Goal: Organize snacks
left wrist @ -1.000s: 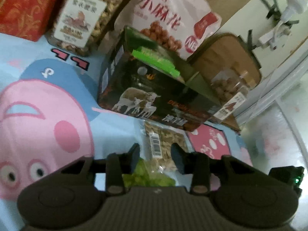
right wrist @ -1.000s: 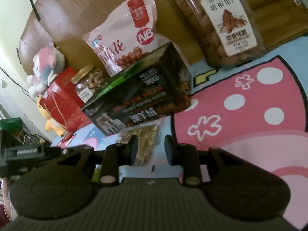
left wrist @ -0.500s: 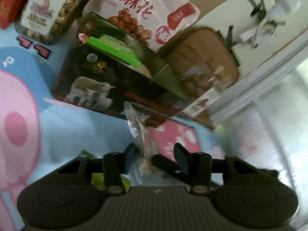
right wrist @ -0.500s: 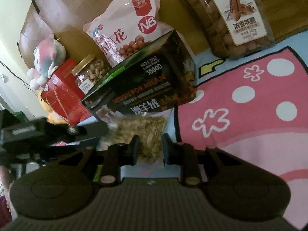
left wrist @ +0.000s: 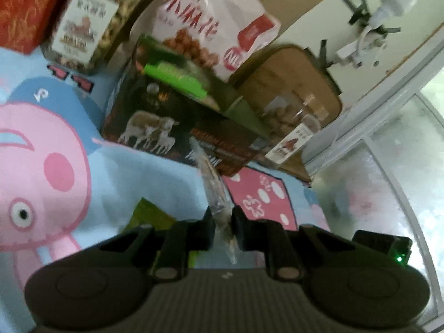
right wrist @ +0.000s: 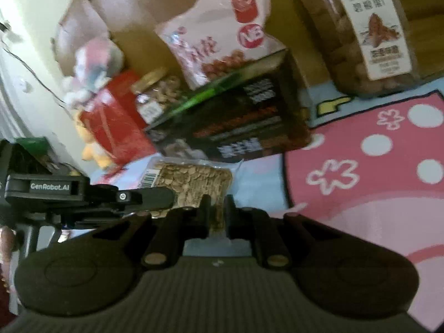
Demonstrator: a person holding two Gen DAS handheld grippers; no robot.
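A clear packet of seeds (right wrist: 191,180) is held up off the cartoon blanket (left wrist: 55,152) by both grippers. In the left wrist view the seed packet (left wrist: 213,194) stands edge-on between the fingers of my left gripper (left wrist: 222,219), whose jaws are closing on it. My right gripper (right wrist: 216,211) is shut on the packet's near edge. From the right wrist view, the left gripper (right wrist: 163,197) pinches the packet's left side. Just behind the packet lies a dark box with sheep pictures (left wrist: 177,127).
Behind the dark box (right wrist: 236,122) lean a pink-white snack bag (left wrist: 211,27), a nut jar (left wrist: 91,25), a red box (left wrist: 22,8) and a pecan jar (right wrist: 369,27). A green packet (left wrist: 147,216) lies on the blanket under the left gripper. A plush toy (right wrist: 91,63) sits far left.
The seed packet has been lifted from flat on the blanket. Both grippers have narrowed onto it, the left from the side, the right from the near edge.
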